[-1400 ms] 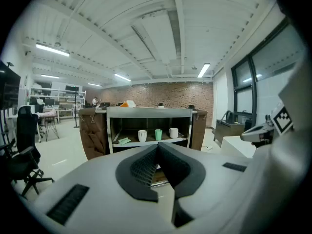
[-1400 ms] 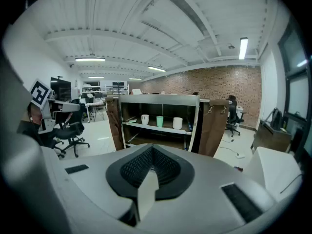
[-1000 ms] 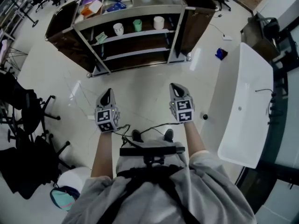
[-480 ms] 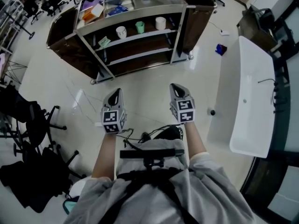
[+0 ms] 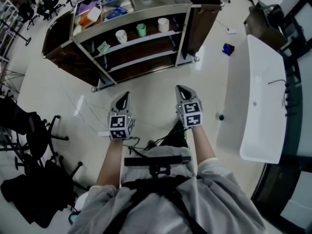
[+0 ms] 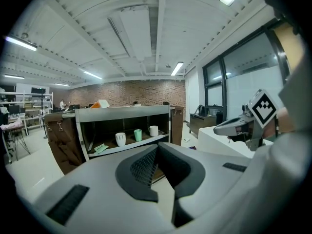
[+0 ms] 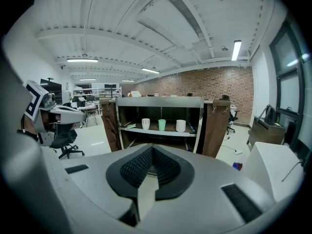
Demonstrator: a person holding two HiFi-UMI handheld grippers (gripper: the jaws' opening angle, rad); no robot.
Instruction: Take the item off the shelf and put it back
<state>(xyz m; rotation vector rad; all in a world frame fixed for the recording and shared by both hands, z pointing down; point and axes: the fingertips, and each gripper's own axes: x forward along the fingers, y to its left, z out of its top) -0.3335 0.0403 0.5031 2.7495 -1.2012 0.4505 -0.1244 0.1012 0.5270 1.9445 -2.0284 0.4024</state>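
A metal and dark wood shelf unit (image 5: pixel 131 18) stands ahead on the pale floor. On its upper shelf stand a white cup (image 5: pixel 121 35), a green cup (image 5: pixel 141 29) and another white cup (image 5: pixel 163 24). The same row shows in the left gripper view (image 6: pixel 138 135) and the right gripper view (image 7: pixel 162 125). My left gripper (image 5: pixel 125 97) and right gripper (image 5: pixel 182 89) are held side by side at waist height, well short of the shelf unit. Both point at it, shut and holding nothing.
A green packet (image 5: pixel 103 47) lies at the left end of the cup shelf. A long white table (image 5: pixel 263 96) runs along the right. Black office chairs (image 5: pixel 34 135) stand at the left. A blue object (image 5: pixel 227 48) and a small dark thing (image 5: pixel 221 117) lie on the floor.
The person has stepped forward and the view has shifted, so the shelf unit sits slightly nearer. Both grippers keep the same shut pose in front of the body.
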